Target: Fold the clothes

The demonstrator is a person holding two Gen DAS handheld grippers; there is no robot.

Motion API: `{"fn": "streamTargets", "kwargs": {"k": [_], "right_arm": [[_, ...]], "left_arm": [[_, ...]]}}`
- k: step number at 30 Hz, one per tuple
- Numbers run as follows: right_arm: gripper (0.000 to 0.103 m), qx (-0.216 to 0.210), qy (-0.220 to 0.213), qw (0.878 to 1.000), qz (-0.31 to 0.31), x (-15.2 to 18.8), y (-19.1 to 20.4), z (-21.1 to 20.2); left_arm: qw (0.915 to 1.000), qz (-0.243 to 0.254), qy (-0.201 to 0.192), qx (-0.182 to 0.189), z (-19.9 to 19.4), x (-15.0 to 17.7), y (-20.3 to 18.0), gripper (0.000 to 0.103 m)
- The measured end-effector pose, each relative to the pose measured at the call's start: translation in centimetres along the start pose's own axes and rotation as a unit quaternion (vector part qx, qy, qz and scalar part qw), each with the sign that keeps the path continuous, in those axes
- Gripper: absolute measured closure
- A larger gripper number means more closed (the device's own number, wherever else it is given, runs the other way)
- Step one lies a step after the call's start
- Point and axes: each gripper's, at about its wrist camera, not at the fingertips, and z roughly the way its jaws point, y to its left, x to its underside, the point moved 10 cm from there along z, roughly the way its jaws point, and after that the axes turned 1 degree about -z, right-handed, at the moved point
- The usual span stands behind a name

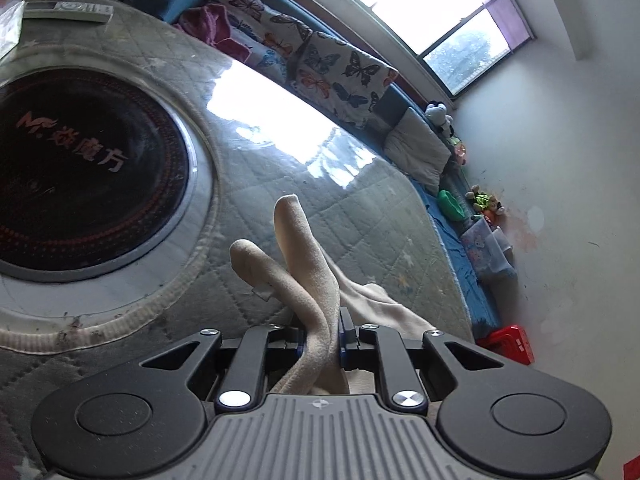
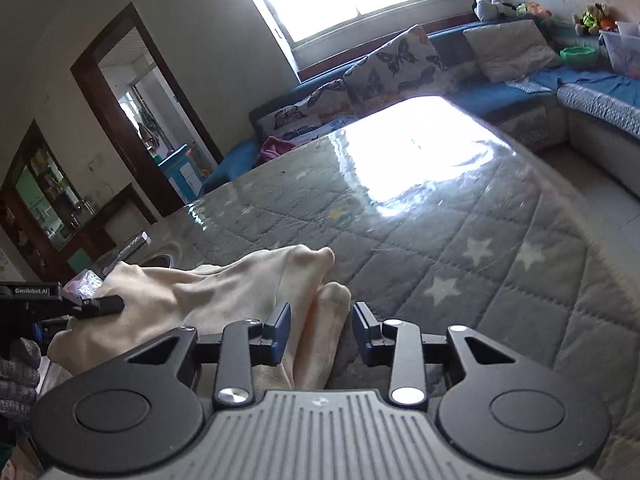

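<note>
My left tool [image 1: 322, 334] clamped on the cream garment [image 1: 308, 268], my right tool [image 2: 320, 330] parted wide around a fold of it, garment [image 2: 224, 288] lying near me on the quilted bench [image 2: 460, 248], butterfly cushions [image 2: 384, 68] far behind.

The left claw [image 1: 322, 340] was clamped tight on a fold of cream fabric [image 1: 316, 280]. The right claw [image 2: 320, 330] stood parted, with fabric reaching between its fingers toward 12 o'clock.

Ahead of my right gripper [image 2: 320, 330] the quilted table cover [image 2: 460, 240] lies bare. Leftward, the cream garment [image 2: 192, 296] and my left gripper [image 2: 96, 305] block passage.
</note>
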Motion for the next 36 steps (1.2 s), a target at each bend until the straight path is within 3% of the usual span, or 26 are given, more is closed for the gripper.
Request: {"fn": "streamTargets", "kwargs": {"k": [2,7,9,10,11,12,16,21,28,33,36], "right_arm": [[0.056,-0.002,-0.002,1.0,0.007,0.1,0.0,0.7],[0.054,-0.01,-0.009,1.0,0.018,0.0,0.2,1.8],[0.058,-0.013,-0.005,1.0,0.006,0.2,0.7,2.3],[0.065,-0.013,-0.002,1.0,-0.003,0.3,1.1,2.5],[0.079,-0.02,0.004,1.0,-0.004,0.4,1.4,2.7],[0.082,-0.022,0.004,1.0,-0.002,0.5,1.6,2.9],[0.087,-0.025,-0.027,0.999,-0.001,-0.4,2.1,1.5],[0.088,-0.011,-0.063,0.998,-0.021,-2.5,2.3,-1.2],[0.088,0.062,-0.102,0.991,-0.053,-6.2,-1.0,-5.8],[0.088,0.118,-0.106,0.986,-0.059,-7.7,-4.6,-7.6],[0.088,0.148,-0.095,0.983,-0.056,-7.6,-7.0,-7.8]], "left_arm": [[1.0,-0.004,0.004,-0.006,0.3,0.1,0.7,0.087],[0.9999,-0.008,0.01,-0.011,0.9,0.3,1.7,0.087],[0.9998,-0.01,0.012,-0.014,1.2,0.5,2.1,0.087],[0.9997,-0.011,0.013,-0.015,1.3,0.5,2.2,0.087],[0.9997,-0.012,0.013,-0.016,1.3,0.5,2.2,0.087],[0.9997,-0.013,0.013,-0.017,1.4,0.4,2.2,0.087],[0.9999,-0.003,0.012,-0.006,0.7,0.2,1.2,0.087],[0.9989,0.033,0.009,0.032,0.5,-0.1,-3.1,0.088],[0.9946,0.064,0.025,0.078,3.6,1.0,-9.5,0.088],[0.9907,0.076,0.045,0.103,6.5,2.7,-13.3,0.088],[0.9897,0.073,0.073,0.1,8.6,4.6,-13.8,0.088]]}}
